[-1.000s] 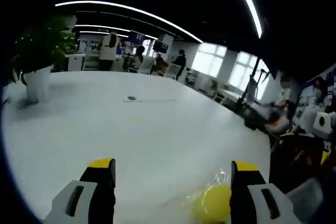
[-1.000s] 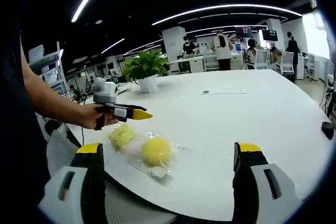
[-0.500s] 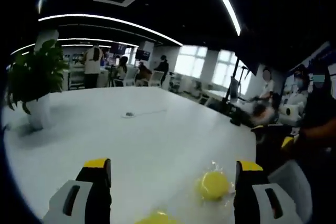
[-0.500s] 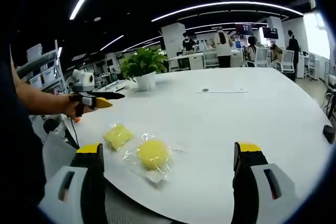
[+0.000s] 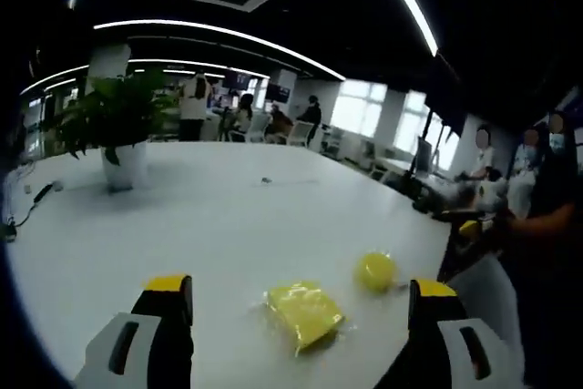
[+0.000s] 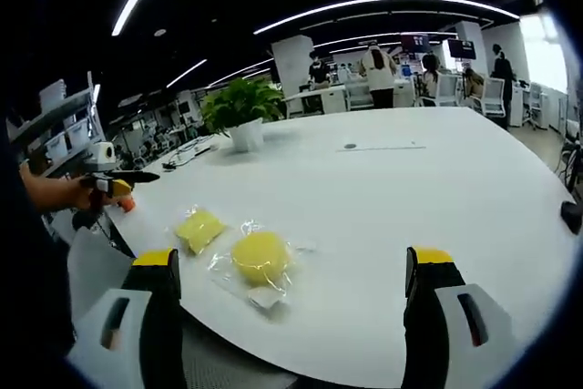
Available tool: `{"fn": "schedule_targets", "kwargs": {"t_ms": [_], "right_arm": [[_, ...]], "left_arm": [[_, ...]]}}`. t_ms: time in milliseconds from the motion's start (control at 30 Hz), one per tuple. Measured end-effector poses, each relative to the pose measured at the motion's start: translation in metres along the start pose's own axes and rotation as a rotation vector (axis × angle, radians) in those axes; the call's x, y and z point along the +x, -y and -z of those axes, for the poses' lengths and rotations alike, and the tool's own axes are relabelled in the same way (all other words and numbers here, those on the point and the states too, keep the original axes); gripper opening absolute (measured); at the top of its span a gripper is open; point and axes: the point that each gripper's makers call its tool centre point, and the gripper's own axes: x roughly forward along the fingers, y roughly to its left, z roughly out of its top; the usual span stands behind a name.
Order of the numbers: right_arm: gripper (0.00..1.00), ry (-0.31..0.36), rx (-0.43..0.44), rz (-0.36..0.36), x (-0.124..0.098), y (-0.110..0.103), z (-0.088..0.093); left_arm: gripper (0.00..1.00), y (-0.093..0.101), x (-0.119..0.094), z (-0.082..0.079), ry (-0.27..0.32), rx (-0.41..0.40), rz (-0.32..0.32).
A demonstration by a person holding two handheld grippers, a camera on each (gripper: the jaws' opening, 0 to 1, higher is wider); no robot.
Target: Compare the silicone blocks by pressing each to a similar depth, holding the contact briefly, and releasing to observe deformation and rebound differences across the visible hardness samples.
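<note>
Two yellow silicone samples are lying near the worktop edge: a square block and a round block, each in clear film. Both are probably light and soft; the film is likely slippery, so press top centres. The square block's long axis is running diagonally in the left gripper view. Left gripper and right gripper fingers are standing released, empty.

Yellow blocks; white table; green plant.
</note>
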Motion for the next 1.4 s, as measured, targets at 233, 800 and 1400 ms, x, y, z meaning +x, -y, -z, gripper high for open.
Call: {"fn": "schedule_targets", "kwargs": {"t_ms": [233,800,1400], "right_arm": [[0.89,-0.026,0.013,-0.019,-0.005,-0.012,0.009],[0.96,-0.038,0.025,0.011,-0.004,-0.009,0.011],[0.96,-0.051,0.033,0.021,-0.007,-0.008,0.016]], "left_arm": [[1.00,-0.011,-0.028,0.005,0.044,-0.037,-0.040],[1.00,-0.024,-0.019,-0.011,0.081,-0.031,-0.024],[1.00,-0.032,-0.012,-0.013,0.067,-0.033,-0.027]]}}
